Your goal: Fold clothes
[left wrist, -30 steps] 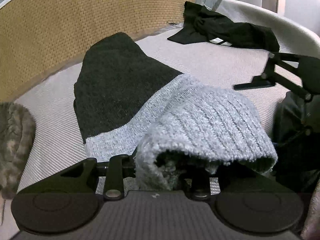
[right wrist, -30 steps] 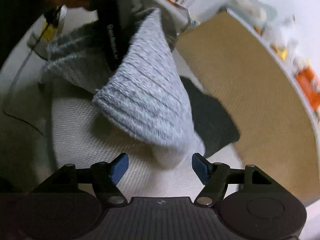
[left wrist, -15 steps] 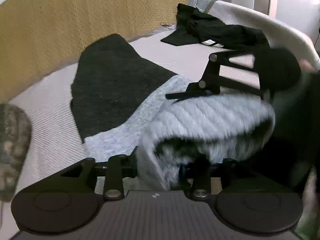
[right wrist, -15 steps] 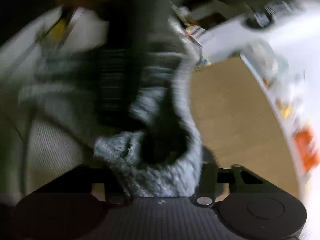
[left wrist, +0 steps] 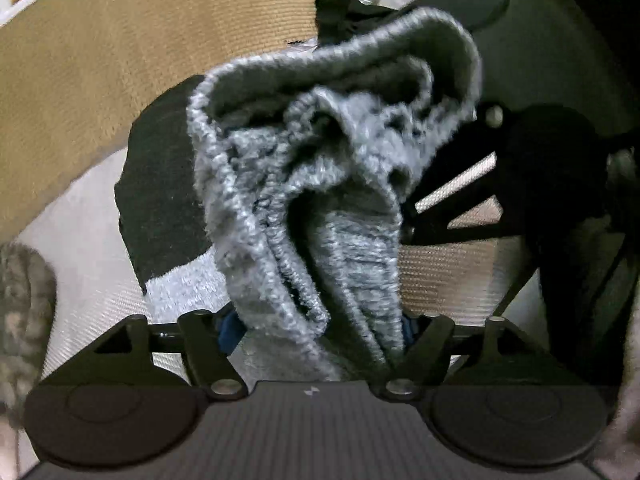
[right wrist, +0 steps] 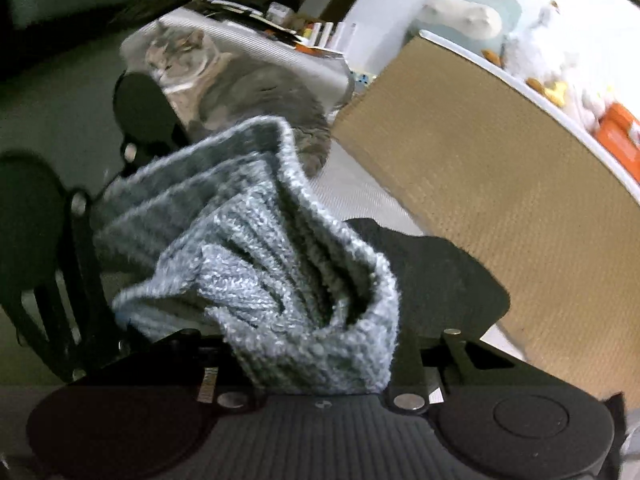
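Note:
A fuzzy grey sock [left wrist: 320, 200] with a black foot part [left wrist: 160, 200] lies on the white woven bed cover [left wrist: 80, 240], its cuff lifted and bunched. My left gripper [left wrist: 316, 328] has the cuff between its fingers; its jaws are opening and the blue pad [left wrist: 228, 330] shows beside the fabric. My right gripper [right wrist: 316, 354] is closing on the other side of the cuff [right wrist: 280, 272], with fabric packed between its fingers. The right gripper's black frame [left wrist: 520, 184] stands just right of the sock in the left wrist view. The left gripper's frame [right wrist: 60, 240] shows at the left of the right wrist view.
A grey cat [right wrist: 240, 88] sits on the bed just behind the sock, and its fur [left wrist: 20, 300] shows at the left edge. A tan woven panel [left wrist: 120, 60] bounds the bed. A black garment [left wrist: 340, 12] lies at the far end. Shelf clutter [right wrist: 560, 88] sits above the panel.
The right gripper came in from the right and closed on the cuff. The cuff rose from lying flat to standing bunched. The left jaws spread wider.

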`<control>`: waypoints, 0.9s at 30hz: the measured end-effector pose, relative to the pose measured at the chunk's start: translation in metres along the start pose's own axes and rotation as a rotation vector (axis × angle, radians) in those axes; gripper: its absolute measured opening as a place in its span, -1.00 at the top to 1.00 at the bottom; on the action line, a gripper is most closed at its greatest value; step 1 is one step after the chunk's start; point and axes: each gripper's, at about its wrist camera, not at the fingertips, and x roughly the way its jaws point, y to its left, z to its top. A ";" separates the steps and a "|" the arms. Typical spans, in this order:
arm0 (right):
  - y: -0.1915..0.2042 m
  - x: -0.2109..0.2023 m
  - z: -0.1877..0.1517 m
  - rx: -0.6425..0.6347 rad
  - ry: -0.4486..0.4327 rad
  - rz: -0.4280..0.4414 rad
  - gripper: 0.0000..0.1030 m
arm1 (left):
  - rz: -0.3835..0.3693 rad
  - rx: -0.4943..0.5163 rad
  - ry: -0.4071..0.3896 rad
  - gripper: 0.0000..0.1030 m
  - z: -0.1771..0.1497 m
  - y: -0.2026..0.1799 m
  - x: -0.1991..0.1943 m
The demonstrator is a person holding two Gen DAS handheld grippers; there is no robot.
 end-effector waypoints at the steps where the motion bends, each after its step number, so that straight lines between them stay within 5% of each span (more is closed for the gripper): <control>1: -0.003 0.000 -0.002 0.019 -0.001 0.004 0.36 | 0.019 0.015 0.008 -0.35 -0.001 0.000 0.003; 5: -0.009 0.002 -0.009 0.072 0.016 0.041 0.36 | 0.088 0.000 0.076 0.12 -0.005 0.011 0.016; 10: -0.015 0.003 -0.017 0.235 0.039 0.130 0.41 | 0.057 -0.033 0.036 0.59 -0.002 0.022 0.008; 16: -0.013 -0.018 -0.030 0.311 0.069 0.219 0.45 | 0.008 0.236 0.046 0.64 -0.005 -0.004 -0.005; 27: -0.006 -0.059 -0.032 0.321 0.067 0.275 0.45 | -0.099 0.259 0.049 0.64 0.007 -0.004 -0.036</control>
